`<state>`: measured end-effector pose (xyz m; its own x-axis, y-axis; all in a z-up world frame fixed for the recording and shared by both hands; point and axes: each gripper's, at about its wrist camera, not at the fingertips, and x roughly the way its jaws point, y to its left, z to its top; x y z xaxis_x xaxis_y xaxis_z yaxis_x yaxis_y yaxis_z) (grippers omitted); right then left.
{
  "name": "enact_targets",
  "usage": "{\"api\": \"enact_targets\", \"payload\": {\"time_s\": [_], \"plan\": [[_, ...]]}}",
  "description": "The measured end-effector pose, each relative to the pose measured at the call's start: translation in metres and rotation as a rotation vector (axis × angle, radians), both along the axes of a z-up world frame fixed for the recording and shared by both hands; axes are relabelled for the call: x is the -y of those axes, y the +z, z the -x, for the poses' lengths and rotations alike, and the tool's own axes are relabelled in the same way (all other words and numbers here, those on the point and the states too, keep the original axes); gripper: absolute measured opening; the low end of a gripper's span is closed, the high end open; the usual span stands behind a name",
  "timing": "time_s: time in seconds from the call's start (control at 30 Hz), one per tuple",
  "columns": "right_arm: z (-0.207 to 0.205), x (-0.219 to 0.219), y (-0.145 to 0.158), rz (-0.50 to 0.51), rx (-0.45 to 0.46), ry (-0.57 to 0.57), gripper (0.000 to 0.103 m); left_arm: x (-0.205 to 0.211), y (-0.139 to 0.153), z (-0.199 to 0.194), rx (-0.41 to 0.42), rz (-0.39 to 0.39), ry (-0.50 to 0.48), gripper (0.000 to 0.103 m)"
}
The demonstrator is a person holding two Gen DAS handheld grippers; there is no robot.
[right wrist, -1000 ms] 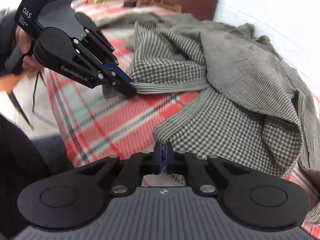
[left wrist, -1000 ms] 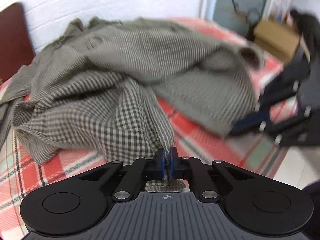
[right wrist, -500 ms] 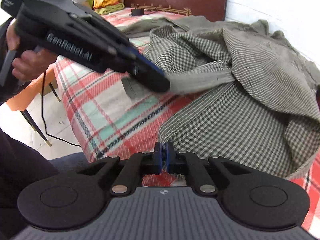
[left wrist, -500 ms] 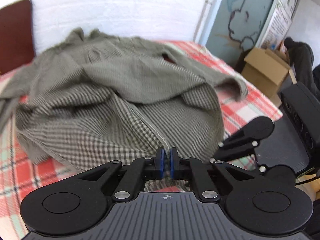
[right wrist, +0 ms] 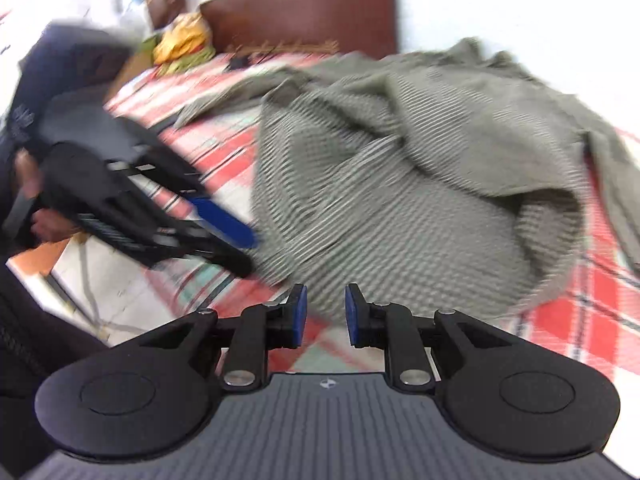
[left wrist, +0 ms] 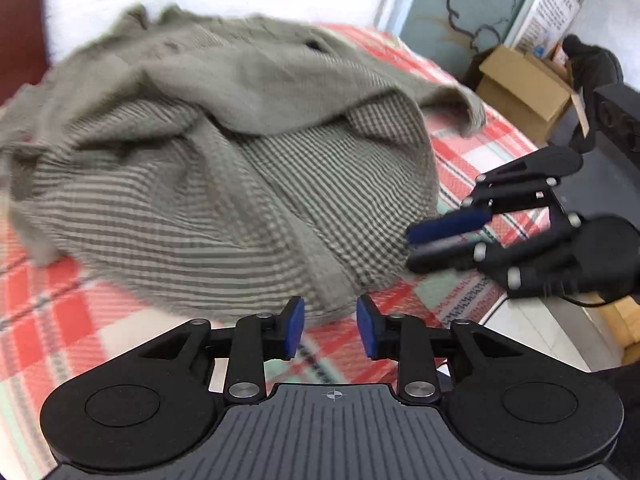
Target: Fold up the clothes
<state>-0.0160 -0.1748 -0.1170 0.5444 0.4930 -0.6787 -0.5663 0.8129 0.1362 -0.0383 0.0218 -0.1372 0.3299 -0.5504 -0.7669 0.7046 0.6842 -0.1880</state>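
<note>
Left gripper [left wrist: 330, 330]: jaws parted, blue pads well apart, nothing between them; it sits just in front of the near hem of the shirt, low over the blanket. From the right wrist view it shows at the left [right wrist: 236, 246], fingers apart, tips at the shirt's left edge, held by a hand [right wrist: 38, 204].

Right gripper [right wrist: 326, 316]: jaws also parted, nothing held; the shirt's near edge lies just beyond the pads. In the left wrist view it comes in from the right [left wrist: 424, 246], fingers apart and tips close to the shirt's right edge; whether they touch the cloth is lost in blur.

Shirt [left wrist: 224, 184]: a grey-green checked shirt lying in a loose heap on the blanket, free of both grippers. A plainer upper layer drapes over a checked lower layer that bulges toward the cameras; folds and creases run across it.

Blanket [left wrist: 56, 320]: red, white and green plaid, spread under the shirt.

Headboard [right wrist: 304, 8]: dark brown, at the far end of the blanket against a white wall.

Cardboard box [left wrist: 524, 92]: open, on the floor beyond the blanket's right side.
</note>
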Motion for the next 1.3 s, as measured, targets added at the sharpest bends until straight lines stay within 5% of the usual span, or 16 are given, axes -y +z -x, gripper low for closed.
{"api": "enact_targets", "payload": {"time_s": [0.2,0.33,0.43,0.53,0.7,0.83,0.87,0.9,0.97,1.13,1.3], "plan": [[-0.014,0.028,0.011,-0.044,0.084,-0.218,0.036,-0.065,0.028,-0.032,0.164,-0.009,0.354,0.065],[-0.031,0.037,0.013,-0.01,0.143,-0.347,0.045,-0.09,0.016,-0.075,0.129,-0.028,0.592,0.065],[-0.044,0.034,0.013,0.069,0.198,-0.39,0.052,-0.094,0.008,-0.097,0.12,-0.018,0.644,0.065],[-0.054,0.018,0.007,0.199,0.26,-0.361,0.059,-0.089,0.002,-0.11,0.214,-0.09,0.717,0.074],[-0.07,-0.013,-0.014,0.485,0.377,-0.292,0.064,-0.083,-0.009,-0.131,0.203,-0.143,0.697,0.079],[-0.091,-0.014,-0.026,0.525,0.319,-0.29,0.062,-0.082,-0.018,-0.14,0.176,-0.157,0.703,0.078],[-0.097,-0.013,-0.028,0.52,0.287,-0.296,0.049,-0.083,-0.02,-0.14,0.17,-0.157,0.7,0.066],[-0.104,-0.01,-0.029,0.505,0.25,-0.305,0.008,-0.083,-0.02,-0.139,0.167,-0.157,0.693,0.031],[-0.111,0.006,-0.02,0.389,0.191,-0.375,0.004,-0.083,-0.022,-0.136,0.163,-0.159,0.68,0.007],[-0.106,0.064,0.021,0.132,0.207,-0.614,0.004,-0.083,-0.025,-0.129,0.15,-0.162,0.646,0.007],[-0.082,0.11,0.026,0.002,0.164,-0.746,0.005,-0.079,-0.028,-0.122,0.156,-0.18,0.608,0.007]]}}
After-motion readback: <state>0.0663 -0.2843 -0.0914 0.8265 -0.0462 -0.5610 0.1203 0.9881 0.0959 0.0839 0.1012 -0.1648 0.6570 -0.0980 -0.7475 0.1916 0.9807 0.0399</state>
